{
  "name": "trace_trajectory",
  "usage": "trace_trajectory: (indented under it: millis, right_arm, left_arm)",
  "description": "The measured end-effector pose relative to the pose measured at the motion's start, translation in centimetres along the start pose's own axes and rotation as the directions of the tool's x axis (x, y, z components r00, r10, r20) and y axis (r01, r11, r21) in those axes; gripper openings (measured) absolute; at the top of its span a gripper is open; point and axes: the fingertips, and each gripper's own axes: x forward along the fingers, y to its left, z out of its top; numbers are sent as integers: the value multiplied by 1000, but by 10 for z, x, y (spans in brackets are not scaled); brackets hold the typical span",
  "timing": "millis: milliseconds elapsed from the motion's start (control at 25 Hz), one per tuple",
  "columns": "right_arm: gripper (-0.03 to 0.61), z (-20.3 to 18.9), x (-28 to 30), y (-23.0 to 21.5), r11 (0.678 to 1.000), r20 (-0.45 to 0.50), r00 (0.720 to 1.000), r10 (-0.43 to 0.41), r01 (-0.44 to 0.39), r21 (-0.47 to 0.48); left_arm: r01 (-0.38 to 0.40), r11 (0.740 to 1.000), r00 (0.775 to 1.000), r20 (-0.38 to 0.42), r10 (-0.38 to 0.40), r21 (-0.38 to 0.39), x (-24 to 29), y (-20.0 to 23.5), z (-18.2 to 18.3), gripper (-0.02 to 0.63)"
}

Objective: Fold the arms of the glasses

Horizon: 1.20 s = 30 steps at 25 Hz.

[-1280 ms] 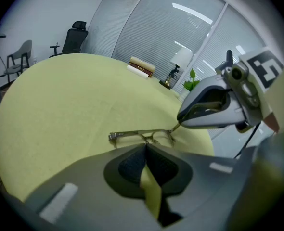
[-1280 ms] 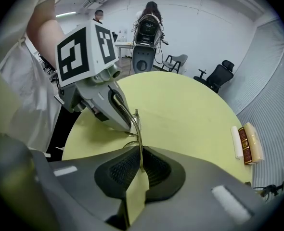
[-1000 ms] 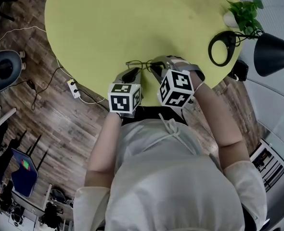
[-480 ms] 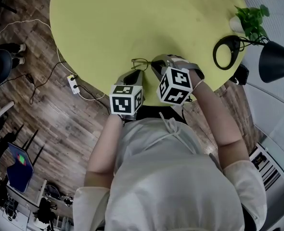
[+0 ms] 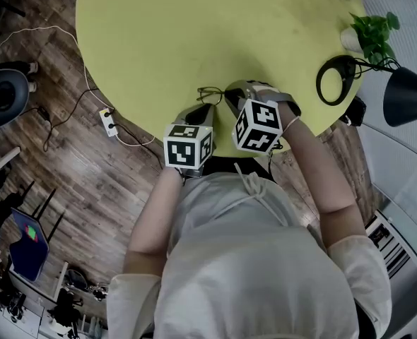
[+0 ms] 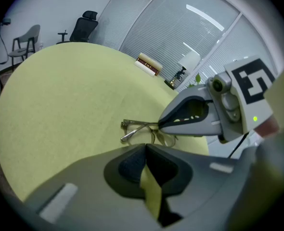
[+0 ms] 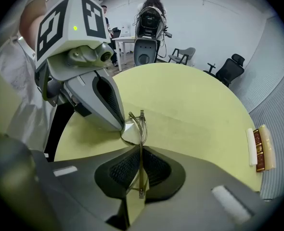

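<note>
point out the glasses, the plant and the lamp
glasses [image 6: 125, 124]: left gripper view, hinge at the frame's corner
plant [image 5: 376, 31]: head view, leaves
lamp [image 5: 410, 99]: head view, black shade

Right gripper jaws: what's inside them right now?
One arm of the glasses, pinched by the right gripper; its end sticks out behind the jaws. Beyond them, the left gripper covers part of the front frame.

Yellow-green table [image 5: 194, 34] — potted plant [image 5: 369, 32], black lamp [image 5: 410, 96] near its rim.
</note>
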Motion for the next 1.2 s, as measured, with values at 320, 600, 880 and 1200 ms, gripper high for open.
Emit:
trace_trajectory:
  millis: [320,600,880,1200]
  right_arm:
    - [32,-1,4,-2,1000,-8,1000,3,-3,19]
    - [74,20,-38,-18,968,180,977,-116,70,243]
    - [0,24,-134,-39,803,351,859,-372,108,586]
    - [0,27,-260,-64,623,477,532,-699,126,772]
  left_arm:
    - [6,1000,1000,-18,-5,29,-1,-1,1,6]
    - [-66,987,987,153,43,147,-39,-13,39,6]
    - [-171,954,905,422,54,246,-114,-53,117,6]
    - [-292,863,744,665,-66,412,-198,-116,190,6]
